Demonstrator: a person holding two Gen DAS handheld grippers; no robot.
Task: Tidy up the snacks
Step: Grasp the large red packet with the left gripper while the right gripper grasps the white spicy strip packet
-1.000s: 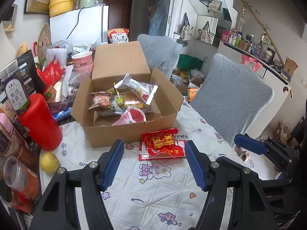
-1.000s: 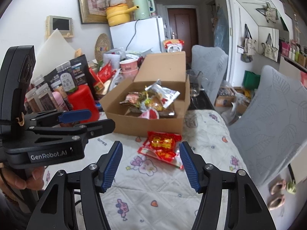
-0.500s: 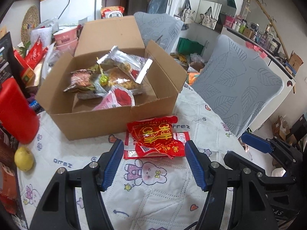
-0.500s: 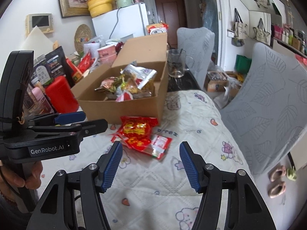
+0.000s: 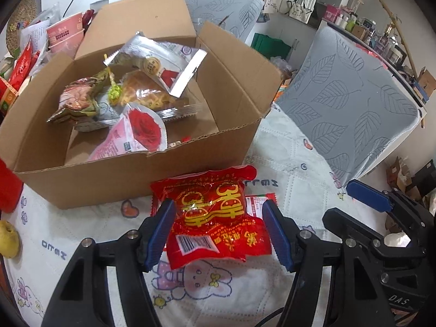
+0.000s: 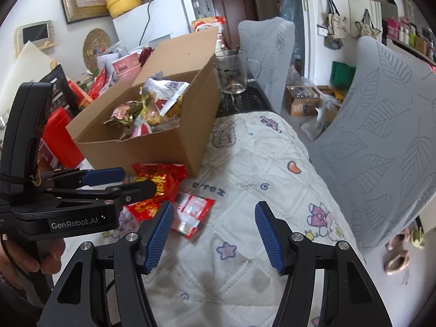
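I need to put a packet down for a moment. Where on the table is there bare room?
The quilted tablecloth lies bare between the cardboard box and the grey chair, and in front of the right gripper. Left of the box, a red container and packets crowd the table.

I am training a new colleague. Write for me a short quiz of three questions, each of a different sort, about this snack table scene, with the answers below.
1. True or false: the red snack packet already lies inside the cardboard box.
2. Which stands beside the box on the far side from the red container? A) glass mug B) kettle C) bowl
3. Fill in: the left gripper has its jaws ____, one on each side of the red packet.

Key
1. False: it lies on the quilted tablecloth, in front of the box.
2. A
3. Open; the right gripper is open too, over bare cloth.
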